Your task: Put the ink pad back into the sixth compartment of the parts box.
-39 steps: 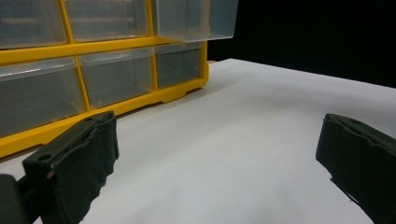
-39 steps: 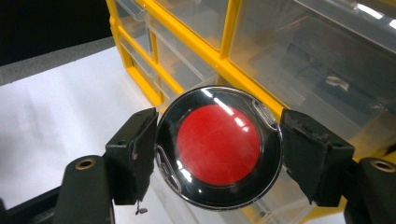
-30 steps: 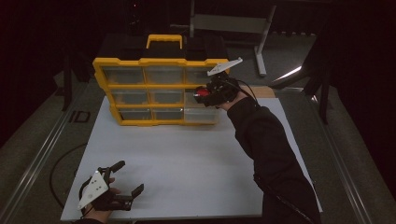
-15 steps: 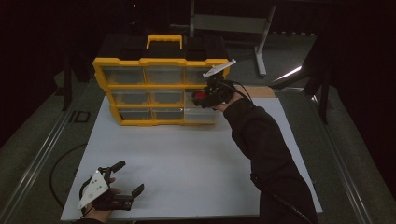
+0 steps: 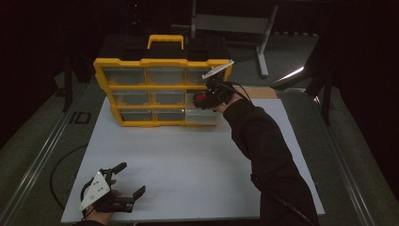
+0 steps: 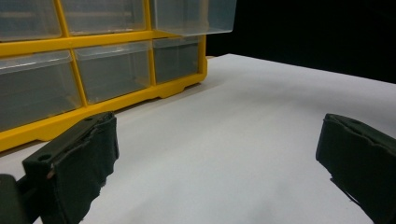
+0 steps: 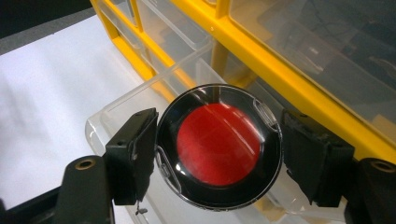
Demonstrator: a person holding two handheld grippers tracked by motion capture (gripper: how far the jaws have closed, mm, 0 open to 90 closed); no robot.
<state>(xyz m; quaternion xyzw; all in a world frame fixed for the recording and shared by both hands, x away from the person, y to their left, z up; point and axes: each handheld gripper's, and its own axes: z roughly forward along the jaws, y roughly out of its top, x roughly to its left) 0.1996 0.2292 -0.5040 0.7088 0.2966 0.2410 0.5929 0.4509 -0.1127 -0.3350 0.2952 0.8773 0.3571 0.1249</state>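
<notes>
Right gripper [image 7: 219,154] clamped on a round disc [image 7: 218,145]: flat, glossy black rim with a clear shiny cover, solid red circle in the centre, small metal clips on the rim edge. Both pads touch its sides, left and right. Disc held above a pulled-out clear drawer [image 7: 140,112] of the yellow organizer [image 5: 160,87]; in the high view that's the right column, middle row, with the right gripper [image 5: 207,99] at the cabinet's right front. Organizer has a yellow frame, clear plastic drawers in three columns, black top, yellow handle; stands at the far side of the white table [image 5: 188,165]

Left gripper [image 5: 121,186] rests low at the near-left corner of the table, well apart from the organizer, jaws spread wide, nothing between them. Its own view shows bare white tabletop between the pads and the organizer [image 6: 93,70] ahead-left, one drawer [image 6: 191,16] sticking out
</notes>
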